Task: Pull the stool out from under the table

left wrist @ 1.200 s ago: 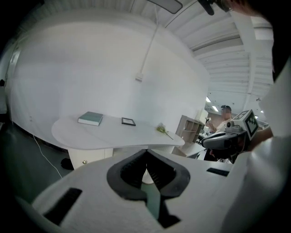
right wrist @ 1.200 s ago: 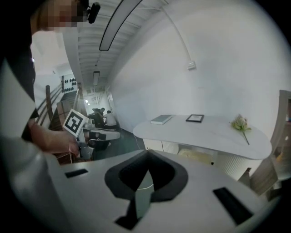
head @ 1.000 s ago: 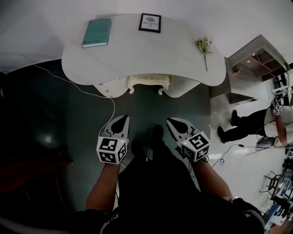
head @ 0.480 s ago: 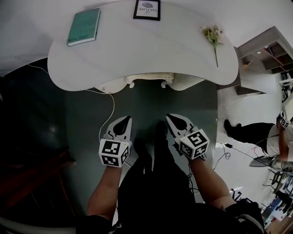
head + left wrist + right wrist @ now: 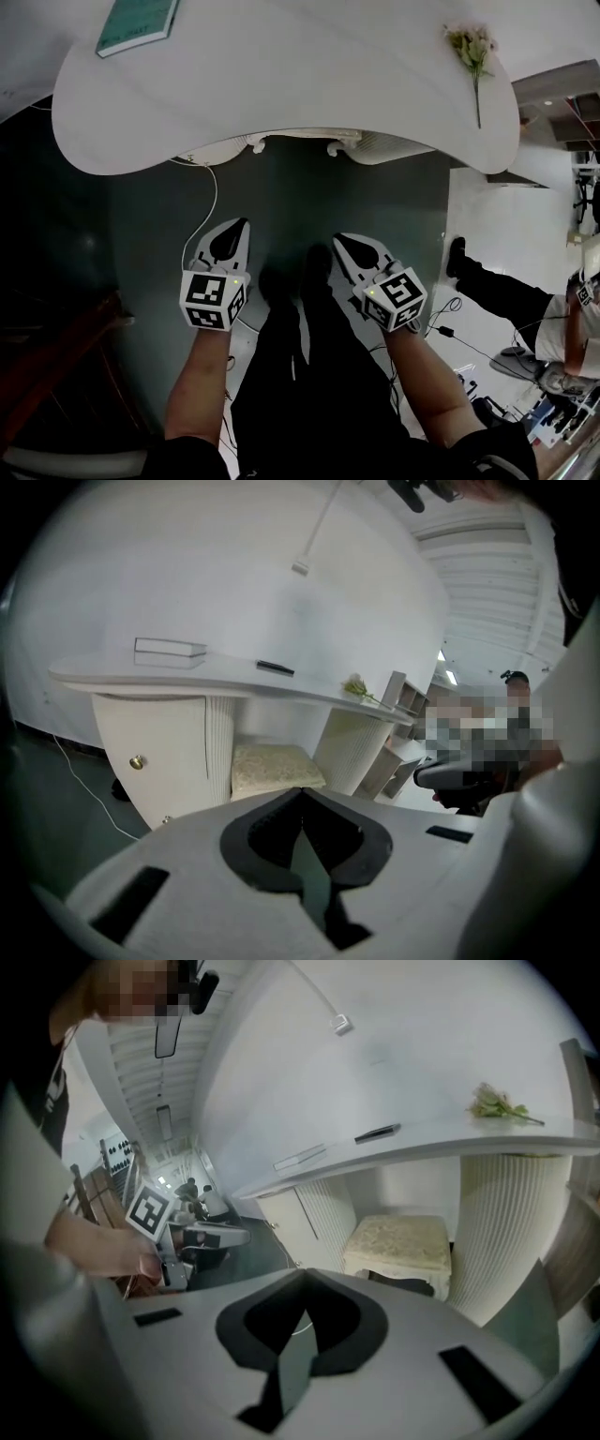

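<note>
- White and smooth, the curved-edged table (image 5: 281, 94) fills the top of the head view. The gripper views show ribbed bases beneath it, and a plain door with a small round metal knob (image 5: 137, 761).
- Cream, with a textured fabric seat and a carved, scalloped frame, the stool (image 5: 398, 1241) sits tucked under the table between the ribbed bases. From the head view only its front edge shows, and its legs are lost in shadow.
- Pale plastic with dark pads, the left gripper (image 5: 240, 223) is closed tip to tip on nothing, held over the dark floor (image 5: 375, 206) well short of the stool.
- Alongside it, the right gripper (image 5: 340, 238) is likewise closed and empty, also well apart from the stool.
- Teal and flat, a book (image 5: 139, 21) on the tabletop is cut off by the frame's top edge.
- Thin and white, a cable (image 5: 202, 220) trails from under the table towards the left gripper, both of its ends hidden.
</note>
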{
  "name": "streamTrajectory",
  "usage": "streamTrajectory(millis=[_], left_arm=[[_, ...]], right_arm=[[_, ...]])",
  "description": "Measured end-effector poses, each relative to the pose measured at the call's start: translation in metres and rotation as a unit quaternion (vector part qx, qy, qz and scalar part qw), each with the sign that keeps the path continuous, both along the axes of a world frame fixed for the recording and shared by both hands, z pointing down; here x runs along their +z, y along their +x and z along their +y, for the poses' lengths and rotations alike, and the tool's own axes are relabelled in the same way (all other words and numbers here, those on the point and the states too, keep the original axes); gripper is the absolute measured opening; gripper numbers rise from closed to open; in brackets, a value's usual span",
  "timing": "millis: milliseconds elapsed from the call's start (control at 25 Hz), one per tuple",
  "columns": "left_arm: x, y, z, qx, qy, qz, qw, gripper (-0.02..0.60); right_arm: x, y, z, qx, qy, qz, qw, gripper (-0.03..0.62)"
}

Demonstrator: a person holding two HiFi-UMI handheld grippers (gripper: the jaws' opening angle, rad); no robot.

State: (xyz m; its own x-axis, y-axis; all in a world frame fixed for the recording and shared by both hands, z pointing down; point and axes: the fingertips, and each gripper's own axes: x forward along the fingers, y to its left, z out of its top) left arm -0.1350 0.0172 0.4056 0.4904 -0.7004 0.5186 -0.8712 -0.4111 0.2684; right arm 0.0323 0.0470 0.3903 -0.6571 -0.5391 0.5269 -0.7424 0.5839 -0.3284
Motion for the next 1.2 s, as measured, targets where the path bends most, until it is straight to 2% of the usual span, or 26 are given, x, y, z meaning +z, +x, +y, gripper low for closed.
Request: streamTrajectory(millis=[280, 560, 800, 960, 1080, 1200], left_arm=[[0.062, 0.015, -0.035, 0.002, 0.004, -0.012, 0.9999, 0.007], [0.122, 0.038, -0.047, 0.031, -0.013, -0.039, 0.9986, 0.008], [0.171, 0.042, -0.067, 0.040, -0.004, -0.059, 0.9975, 0.008], [0.202, 0.048, -0.084, 0.048, -0.001, -0.067, 0.9966, 0.008], [0.228, 0.051, -0.097, 0.037, -0.004, -0.067, 0.9971, 0.008], [0.250, 0.049, -0.107, 0.016, -0.019, -0.050, 0.9985, 0.008]], right_arm=[[0.058, 0.017, -0.044, -0.006, 0.012, 0.003, 1.000, 0.006], [0.116, 0.031, -0.073, -0.024, 0.031, 0.012, 0.999, 0.007], [0.192, 0.049, -0.079, -0.032, 0.009, 0.046, 0.998, 0.030], [0.234, 0.059, -0.085, -0.018, -0.028, 0.044, 0.998, 0.050], [0.261, 0.067, -0.090, -0.032, -0.035, 0.062, 0.997, 0.071], [0.291, 0.075, -0.095, -0.043, -0.044, 0.084, 0.994, 0.085]])
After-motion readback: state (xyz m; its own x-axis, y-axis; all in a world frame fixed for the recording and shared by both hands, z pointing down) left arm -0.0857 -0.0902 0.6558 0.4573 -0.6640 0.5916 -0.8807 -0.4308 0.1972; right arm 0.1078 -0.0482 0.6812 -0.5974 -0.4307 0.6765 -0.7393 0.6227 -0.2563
